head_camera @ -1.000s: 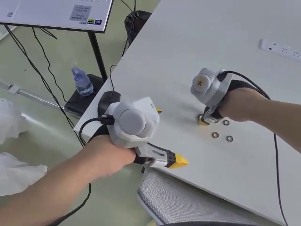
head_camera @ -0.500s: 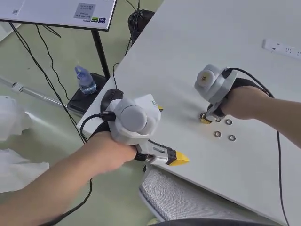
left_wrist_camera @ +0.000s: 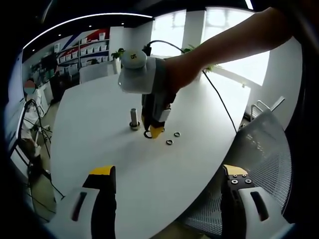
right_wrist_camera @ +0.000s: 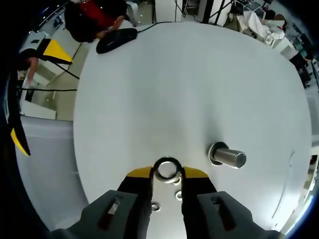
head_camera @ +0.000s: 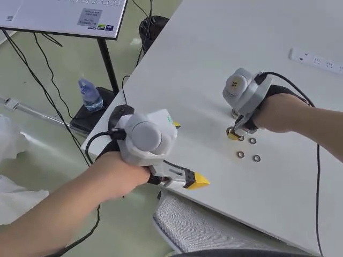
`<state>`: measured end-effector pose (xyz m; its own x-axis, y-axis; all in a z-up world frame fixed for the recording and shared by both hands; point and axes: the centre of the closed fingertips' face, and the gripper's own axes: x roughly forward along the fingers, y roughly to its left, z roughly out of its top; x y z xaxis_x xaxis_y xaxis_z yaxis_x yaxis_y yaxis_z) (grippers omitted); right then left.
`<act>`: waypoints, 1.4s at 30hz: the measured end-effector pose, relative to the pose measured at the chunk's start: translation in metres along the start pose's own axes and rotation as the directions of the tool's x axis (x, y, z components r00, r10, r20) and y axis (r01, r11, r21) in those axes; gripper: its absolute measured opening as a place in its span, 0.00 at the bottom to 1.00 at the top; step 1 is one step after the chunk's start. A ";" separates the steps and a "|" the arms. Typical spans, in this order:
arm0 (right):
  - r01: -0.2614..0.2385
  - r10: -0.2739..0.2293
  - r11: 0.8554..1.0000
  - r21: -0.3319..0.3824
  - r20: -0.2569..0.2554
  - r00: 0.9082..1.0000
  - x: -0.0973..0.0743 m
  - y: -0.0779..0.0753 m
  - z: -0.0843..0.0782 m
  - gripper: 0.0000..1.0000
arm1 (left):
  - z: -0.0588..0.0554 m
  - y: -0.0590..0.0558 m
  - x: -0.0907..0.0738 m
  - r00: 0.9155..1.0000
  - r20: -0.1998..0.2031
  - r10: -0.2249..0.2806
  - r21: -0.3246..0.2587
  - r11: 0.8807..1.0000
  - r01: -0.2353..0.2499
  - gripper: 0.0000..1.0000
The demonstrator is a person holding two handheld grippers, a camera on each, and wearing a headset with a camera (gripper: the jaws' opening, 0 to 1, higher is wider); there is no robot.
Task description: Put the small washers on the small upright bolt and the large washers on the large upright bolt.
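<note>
One washer [right_wrist_camera: 156,170] is pinched face-on in right gripper [right_wrist_camera: 167,175] jaws; left gripper [left_wrist_camera: 168,172] jaws spread.

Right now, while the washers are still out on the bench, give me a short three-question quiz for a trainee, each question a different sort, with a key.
1. True or false: the right gripper is shut on a washer held between its yellow tips.
2. How do the left gripper's jaws stand? A: wide apart with nothing between them. B: shut on the upright bolt. C: shut on a washer.
3. In the head view, how many loose washers lie on the white table beside the right gripper?

Key: 1 true; 2 A; 3 three.
</note>
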<state>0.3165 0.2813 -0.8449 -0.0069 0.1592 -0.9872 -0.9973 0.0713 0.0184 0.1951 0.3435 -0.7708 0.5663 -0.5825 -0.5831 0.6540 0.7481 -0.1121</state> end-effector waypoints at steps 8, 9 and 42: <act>-0.007 0.007 1.000 0.024 -0.002 1.000 -0.015 -0.009 -0.005 0.21 | 0.003 0.001 0.001 1.000 0.002 -0.002 0.012 1.000 0.002 0.87; -0.006 0.006 1.000 0.026 -0.001 1.000 -0.017 -0.010 -0.006 0.21 | 0.004 0.002 0.001 1.000 0.004 -0.003 0.012 1.000 0.002 0.87; 0.046 -0.048 0.997 0.056 0.032 0.998 -0.049 -0.063 0.003 0.21 | 0.014 0.011 0.009 1.000 0.005 0.000 0.011 1.000 0.000 0.86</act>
<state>0.3801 0.2716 -0.7976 0.0436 0.1875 -0.9813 -0.9909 0.1334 -0.0186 0.2142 0.3423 -0.7662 0.5688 -0.5838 -0.5793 0.6593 0.7447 -0.1032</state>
